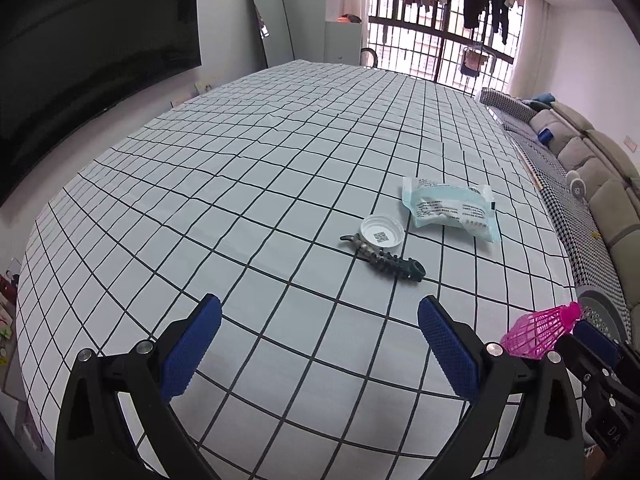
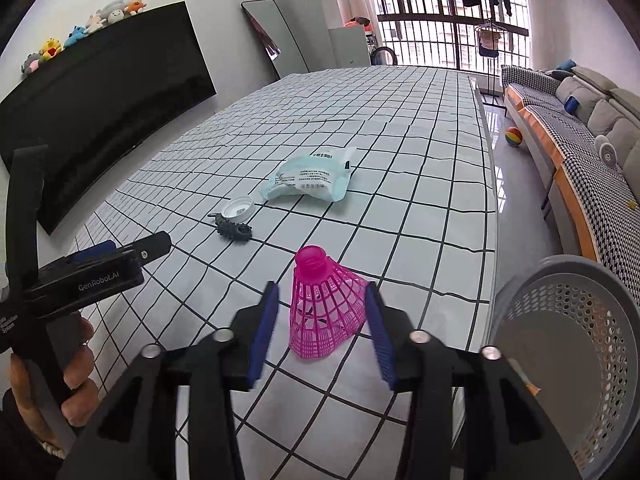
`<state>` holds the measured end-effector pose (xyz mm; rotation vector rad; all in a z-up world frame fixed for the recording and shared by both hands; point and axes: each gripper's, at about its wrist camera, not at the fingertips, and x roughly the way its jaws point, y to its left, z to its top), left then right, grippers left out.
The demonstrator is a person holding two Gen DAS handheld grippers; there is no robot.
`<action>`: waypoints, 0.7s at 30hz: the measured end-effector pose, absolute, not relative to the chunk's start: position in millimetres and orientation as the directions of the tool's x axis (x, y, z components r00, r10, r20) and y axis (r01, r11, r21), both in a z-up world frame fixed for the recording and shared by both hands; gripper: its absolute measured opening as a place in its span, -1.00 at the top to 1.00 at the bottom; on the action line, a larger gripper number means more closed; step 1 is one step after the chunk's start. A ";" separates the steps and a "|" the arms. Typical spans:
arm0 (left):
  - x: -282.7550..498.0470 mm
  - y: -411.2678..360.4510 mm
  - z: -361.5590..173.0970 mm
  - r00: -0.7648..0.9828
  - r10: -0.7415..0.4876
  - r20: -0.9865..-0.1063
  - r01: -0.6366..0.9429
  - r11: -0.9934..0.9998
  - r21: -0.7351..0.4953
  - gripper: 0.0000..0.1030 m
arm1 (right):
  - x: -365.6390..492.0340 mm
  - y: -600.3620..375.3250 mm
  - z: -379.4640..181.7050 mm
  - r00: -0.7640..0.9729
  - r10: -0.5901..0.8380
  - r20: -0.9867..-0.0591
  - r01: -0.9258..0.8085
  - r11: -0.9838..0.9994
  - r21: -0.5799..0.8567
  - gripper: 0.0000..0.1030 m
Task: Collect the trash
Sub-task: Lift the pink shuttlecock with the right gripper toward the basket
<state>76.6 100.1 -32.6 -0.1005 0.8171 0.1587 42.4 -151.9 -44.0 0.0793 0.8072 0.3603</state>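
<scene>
- One table (image 2: 420, 168) under a white cloth ruled in black squares carries four loose things: a wrapper, a cap, a dark toy and a shuttlecock
- One grey perforated basket (image 2: 568, 344) stands at the table's right edge, close beside the right tongs; its rim also shows in the left wrist view (image 1: 600, 312)
- Two tongs in all, one in each hand. The left tongs (image 1: 320, 344) stand spread wide over bare cloth with nothing between the blue pads. The right tongs (image 2: 320, 332) are half open on either side of the shuttlecock; the right pad sits at the skirt's edge and the left one shows a gap, so no real grip is visible
- One pale blue and white plastic wrapper (image 2: 310, 178) lies flat farther up the table, its long axis running across the table
- One pink plastic shuttlecock (image 2: 324, 308) lies between the right pads, its long axis along the fingers, the cork end pointing away from the camera and the wide skirt toward it
- One dark toy creature (image 1: 384, 258) lies stretched out, touching the cap
- One white bottle cap (image 1: 382, 231), open side up, rests between the toy and the wrapper
</scene>
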 end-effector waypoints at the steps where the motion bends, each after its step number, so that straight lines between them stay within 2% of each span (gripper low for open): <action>1: 75.7 98.4 -32.4 0.673 0.101 -0.732 -0.177 0.984 -0.027 -0.88 | 39.5 -153.6 -42.0 0.647 0.344 -0.681 -0.280 0.937 0.207 -0.12; 19: 73.6 100.6 -33.6 0.651 0.111 -0.751 -0.192 0.981 -0.022 -0.88 | 69.8 -121.5 -70.2 0.580 0.279 -0.765 -0.284 0.950 0.131 -0.11; 20: 74.1 99.8 -33.6 0.650 0.109 -0.752 -0.191 0.981 -0.023 -0.88 | 70.2 -120.2 -70.6 0.579 0.277 -0.767 -0.286 0.950 0.128 -0.03; 21: 75.0 99.0 -33.5 0.649 0.108 -0.753 -0.189 0.982 -0.022 -0.88 | 70.4 -119.2 -71.1 0.577 0.279 -0.768 -0.289 0.949 0.127 0.17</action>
